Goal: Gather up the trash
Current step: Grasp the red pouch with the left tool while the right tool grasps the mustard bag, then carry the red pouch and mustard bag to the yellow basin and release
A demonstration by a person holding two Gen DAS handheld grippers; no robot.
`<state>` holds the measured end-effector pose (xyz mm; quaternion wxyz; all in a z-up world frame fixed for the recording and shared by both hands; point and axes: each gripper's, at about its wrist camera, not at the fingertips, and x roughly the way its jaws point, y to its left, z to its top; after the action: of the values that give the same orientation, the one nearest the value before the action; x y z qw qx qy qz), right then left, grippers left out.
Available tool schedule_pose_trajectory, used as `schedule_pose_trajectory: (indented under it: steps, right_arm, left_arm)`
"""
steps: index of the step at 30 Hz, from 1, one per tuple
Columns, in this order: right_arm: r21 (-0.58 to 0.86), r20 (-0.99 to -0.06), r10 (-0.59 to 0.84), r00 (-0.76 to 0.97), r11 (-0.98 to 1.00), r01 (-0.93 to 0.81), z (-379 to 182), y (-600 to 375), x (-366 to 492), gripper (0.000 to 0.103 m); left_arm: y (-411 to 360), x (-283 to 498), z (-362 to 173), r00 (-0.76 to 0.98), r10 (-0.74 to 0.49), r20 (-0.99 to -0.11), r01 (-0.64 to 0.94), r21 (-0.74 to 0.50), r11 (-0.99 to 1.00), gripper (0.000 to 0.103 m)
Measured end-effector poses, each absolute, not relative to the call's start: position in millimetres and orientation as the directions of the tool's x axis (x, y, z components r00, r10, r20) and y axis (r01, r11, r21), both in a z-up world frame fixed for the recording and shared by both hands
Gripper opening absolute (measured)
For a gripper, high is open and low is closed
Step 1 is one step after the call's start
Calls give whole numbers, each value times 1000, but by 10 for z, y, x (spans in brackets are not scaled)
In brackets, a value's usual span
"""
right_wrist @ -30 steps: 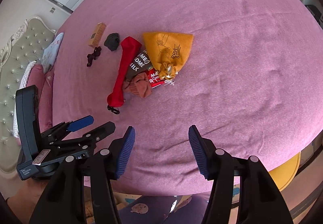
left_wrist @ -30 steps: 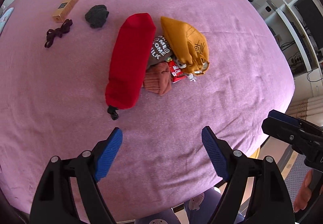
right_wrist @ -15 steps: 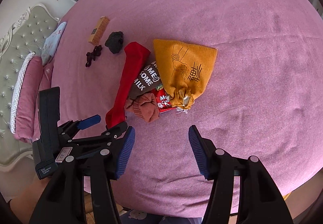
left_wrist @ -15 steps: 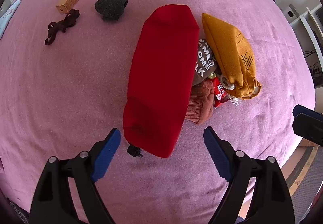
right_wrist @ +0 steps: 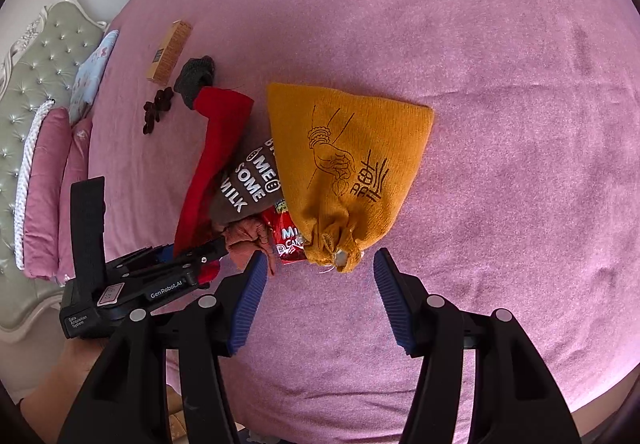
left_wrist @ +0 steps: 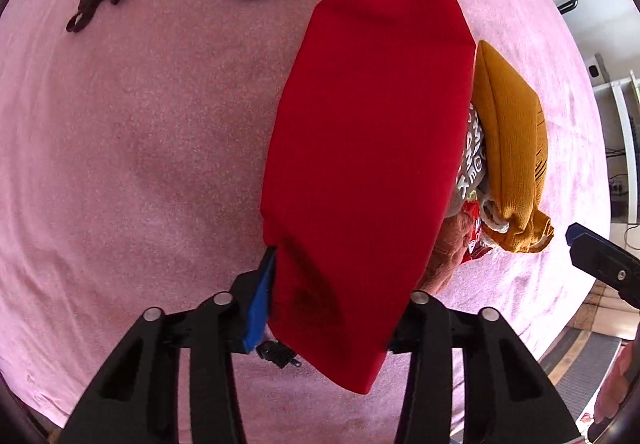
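pink bedspread (right_wrist: pixel 500 124) carried everything; the red pouch (left_wrist: pixel 368 148) sat between the left tongs (left_wrist: pixel 332 308), narrowed onto its mouth end. the right tongs (right_wrist: pixel 320 304) stood wide before the mustard bag (right_wrist: pixel 344 164). thin cloth might slip, dragging the snack wrapper (right_wrist: pixel 286 240)

Around the mustard drawstring pouch (right_wrist: pixel 344 172) the pink bed (right_wrist: pixel 500 104) lies bare to its right and beyond it. On its left the way is crowded: a brown printed packet (right_wrist: pixel 244 184), a red snack wrapper (right_wrist: pixel 288 240), a rust cloth (right_wrist: pixel 248 236) and the red pouch (right_wrist: pixel 212 164) press close. Farther left sit a grey wad (right_wrist: pixel 196 78), a dark cord (right_wrist: pixel 156 110) and a tan box (right_wrist: pixel 168 52).
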<state>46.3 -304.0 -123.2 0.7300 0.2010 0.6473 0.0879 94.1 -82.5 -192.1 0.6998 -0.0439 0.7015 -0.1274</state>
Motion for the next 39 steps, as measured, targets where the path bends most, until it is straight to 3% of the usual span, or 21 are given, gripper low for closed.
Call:
schedule_pose_trajectory:
  steps: [5, 13, 19, 26, 39]
  right_arm:
    - [410, -910, 393, 133, 902, 138, -1317, -3000, 626, 55]
    - [388, -920, 378, 100, 915, 114, -1484, -2769, 929, 54]
    - [315, -949, 311, 56, 942, 112, -1644, -2718, 1035, 38]
    - [330, -943, 317, 101, 932, 149, -1552, -2828, 941, 19]
    - [400, -905, 350, 242, 893, 203, -800, -2893, 216, 18]
  left_arm:
    - [-588, 972, -1896, -28, -326, -945, 40, -327, 944, 21]
    - [-391, 928, -1714, 3, -421, -907, -30, -421, 907, 19]
    - [-250, 850, -1597, 16, -469, -883, -51, -469, 882, 19]
    - [-189, 776, -1413, 23, -493, -870, -13, -493, 870, 19]
    - [-355, 448, -934, -8, -500, -866, 163, -495, 854, 19]
